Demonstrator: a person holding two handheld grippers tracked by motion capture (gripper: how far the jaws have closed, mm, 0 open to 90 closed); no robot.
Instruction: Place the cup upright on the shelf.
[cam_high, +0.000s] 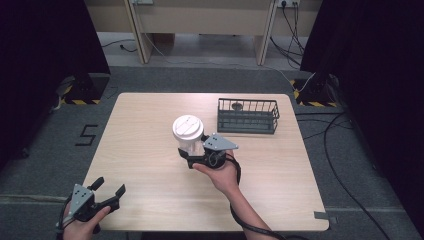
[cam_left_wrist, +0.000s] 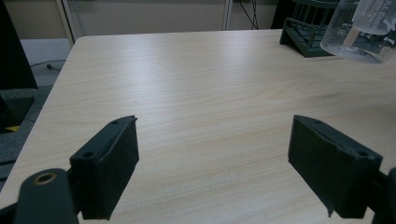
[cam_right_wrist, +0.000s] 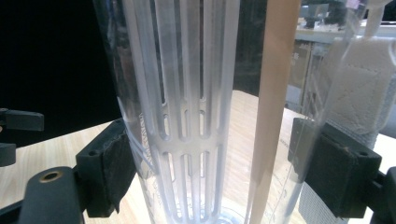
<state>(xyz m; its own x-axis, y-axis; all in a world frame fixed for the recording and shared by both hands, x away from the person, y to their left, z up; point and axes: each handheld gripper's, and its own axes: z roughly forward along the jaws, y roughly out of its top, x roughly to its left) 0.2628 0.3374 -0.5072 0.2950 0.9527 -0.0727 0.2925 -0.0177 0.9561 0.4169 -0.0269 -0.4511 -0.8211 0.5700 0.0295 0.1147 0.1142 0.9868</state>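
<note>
A clear plastic jug (cam_high: 188, 134) with a white ribbed lid (cam_high: 187, 127) is held above the middle of the table (cam_high: 150, 115), tilted toward the camera. My right gripper (cam_high: 199, 154) is shut on its lower body. In the right gripper view the pads (cam_right_wrist: 108, 168) press both sides of the jug (cam_right_wrist: 196, 93), which has a white slotted insert inside. My left gripper (cam_high: 110, 187) rests at the table's front left corner, open and empty. Its jaws stand wide apart in the left gripper view (cam_left_wrist: 212, 140), with the jug's base (cam_left_wrist: 362, 30) at the upper right.
A dark wire basket (cam_high: 247, 122) stands at the table's back right, with a small round object (cam_high: 237, 106) inside; its corner shows as the basket (cam_left_wrist: 306, 35) in the left gripper view. Cables run over the grey floor to the right of the table.
</note>
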